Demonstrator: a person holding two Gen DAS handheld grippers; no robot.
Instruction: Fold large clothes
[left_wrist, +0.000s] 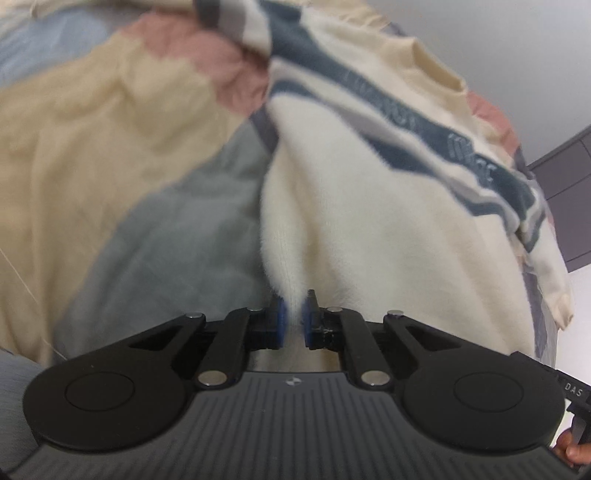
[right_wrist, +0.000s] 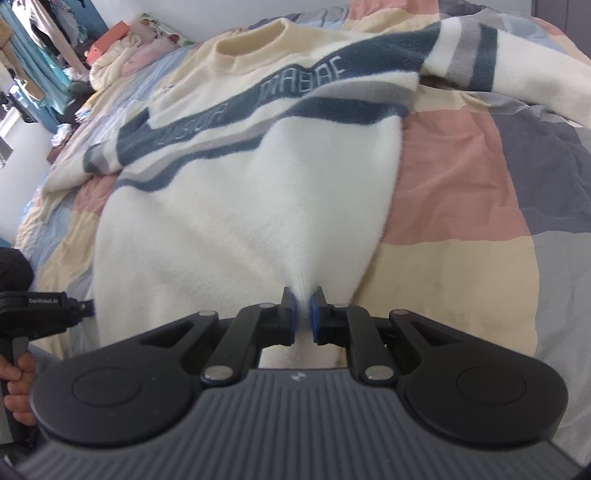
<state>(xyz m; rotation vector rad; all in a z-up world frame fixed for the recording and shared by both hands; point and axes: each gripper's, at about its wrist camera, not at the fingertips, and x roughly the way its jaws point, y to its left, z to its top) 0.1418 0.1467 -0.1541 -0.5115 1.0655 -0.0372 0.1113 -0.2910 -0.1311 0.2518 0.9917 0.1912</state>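
In the left wrist view, the left gripper (left_wrist: 293, 317) pinches a fold of the cream sweater (left_wrist: 369, 221) between its blue pads (left_wrist: 279, 317), and the blurred garment rises from the jaws with its dark blue stripes (left_wrist: 332, 74) up above the patchwork quilt (left_wrist: 92, 129). In the right wrist view, the right gripper (right_wrist: 303, 317) is likewise clenched on the sweater's (right_wrist: 240, 203) hem, the garment spread front-up across the quilt (right_wrist: 461, 184) with its collar (right_wrist: 251, 40) at the far end and one striped sleeve (right_wrist: 480, 59) stretched to the right.
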